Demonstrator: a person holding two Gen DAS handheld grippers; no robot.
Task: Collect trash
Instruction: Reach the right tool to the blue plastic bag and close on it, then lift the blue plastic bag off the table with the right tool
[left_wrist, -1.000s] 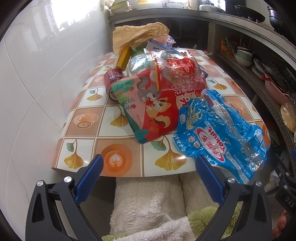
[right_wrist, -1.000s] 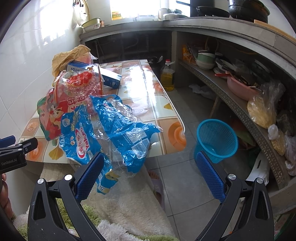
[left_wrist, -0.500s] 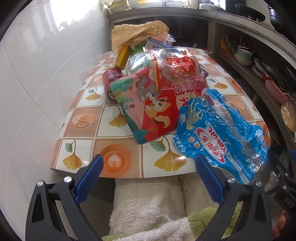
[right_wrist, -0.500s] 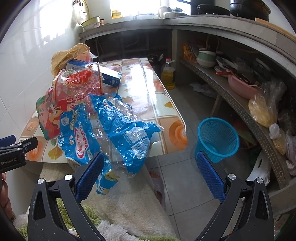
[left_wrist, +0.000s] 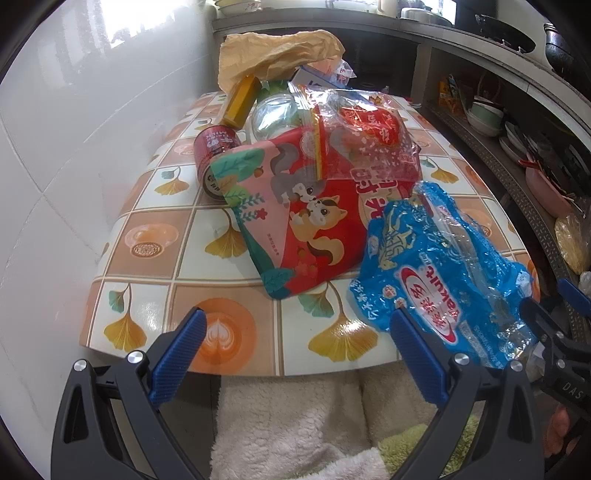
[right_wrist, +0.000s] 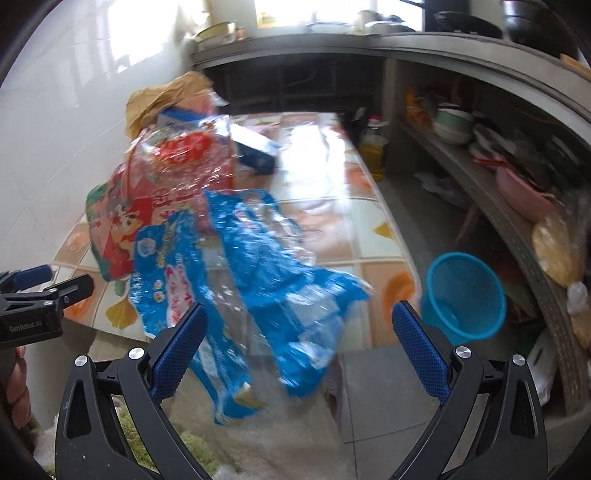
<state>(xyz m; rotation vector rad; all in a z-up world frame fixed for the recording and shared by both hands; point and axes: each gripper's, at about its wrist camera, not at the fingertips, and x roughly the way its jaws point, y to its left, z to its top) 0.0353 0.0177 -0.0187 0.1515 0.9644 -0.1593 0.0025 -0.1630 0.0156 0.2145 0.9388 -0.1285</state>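
Note:
A crumpled blue plastic wrapper (left_wrist: 439, 273) (right_wrist: 258, 266) hangs over the near right corner of the tiled table (left_wrist: 155, 240). Behind it lie a red squirrel-print bag (left_wrist: 295, 218) (right_wrist: 118, 225), a clear red-printed bag (left_wrist: 365, 144) (right_wrist: 184, 158), a red can (left_wrist: 214, 151), a yellow box (left_wrist: 242, 99), a blue carton (right_wrist: 251, 147) and a tan paper bag (left_wrist: 277, 51). My left gripper (left_wrist: 295, 349) stands open before the table's near edge. My right gripper (right_wrist: 295, 345) is open just short of the blue wrapper. A blue mesh waste basket (right_wrist: 461, 295) stands on the floor to the right.
White tiled wall (left_wrist: 55, 147) runs along the table's left side. Shelves with bowls (right_wrist: 450, 125) and a pink basin (right_wrist: 521, 192) line the right. An oil bottle (right_wrist: 373, 147) stands beyond the table. A fluffy white rug (left_wrist: 295, 417) lies below the near edge.
Both grippers have moved a little closer to the table. The right view is now motion-blurred, and the blue wrapper sits nearer its fingers. Both grippers stay open.

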